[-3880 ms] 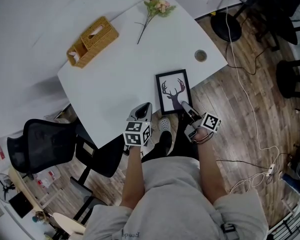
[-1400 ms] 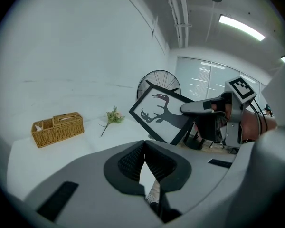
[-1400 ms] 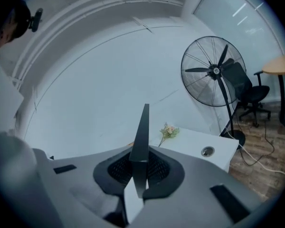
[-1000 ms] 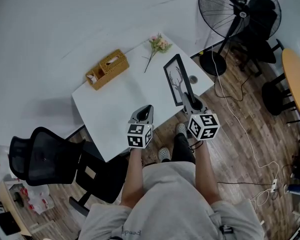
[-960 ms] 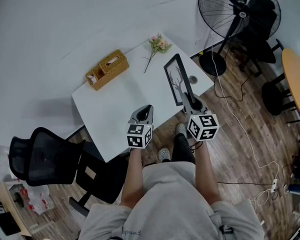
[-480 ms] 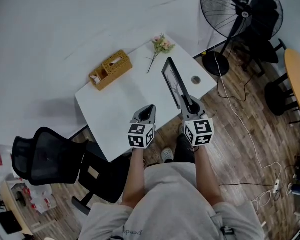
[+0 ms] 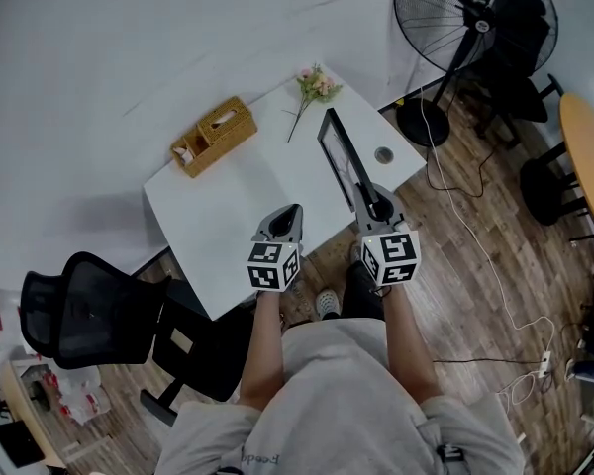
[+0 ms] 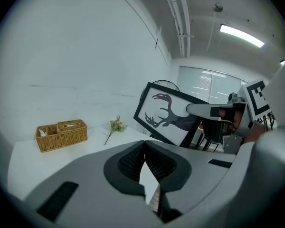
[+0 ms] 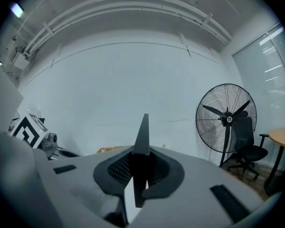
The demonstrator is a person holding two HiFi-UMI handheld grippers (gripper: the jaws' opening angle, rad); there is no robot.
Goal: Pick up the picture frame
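Moved: black-rimmed picture frame with the antler print lay flat at the near right of the white table a few seconds back. It now stands raised on edge, tilted, and appears clear of the top.
Left gripper: jaws pressed together on nothing, hovering over the table's near edge, left of the frame.
Frame position: over the right part of the table, its long side running from near to far and its printed face turned left.
Right gripper: pinching the frame's near end, with the thin rim standing upright between the pads.
Risk, swing: the whole frame hangs beyond a single narrow pinch at one end, so its weight could pivot it in the pads and the far end could sag.
Risk, slip: the rim is thin and smooth, so a quick turn of the wrist could let it slide out and fall onto the table or the wood floor.
Risk, knock: a drooping far end could sweep the pink flower sprig or the cup.
Woven wicker basket: far left on the table, well apart from the frame. Its lidded part shows a tissue slot, and its open part holds something pale, too small to name.
Small round cup: just right of the frame; I cannot tell what is in it.
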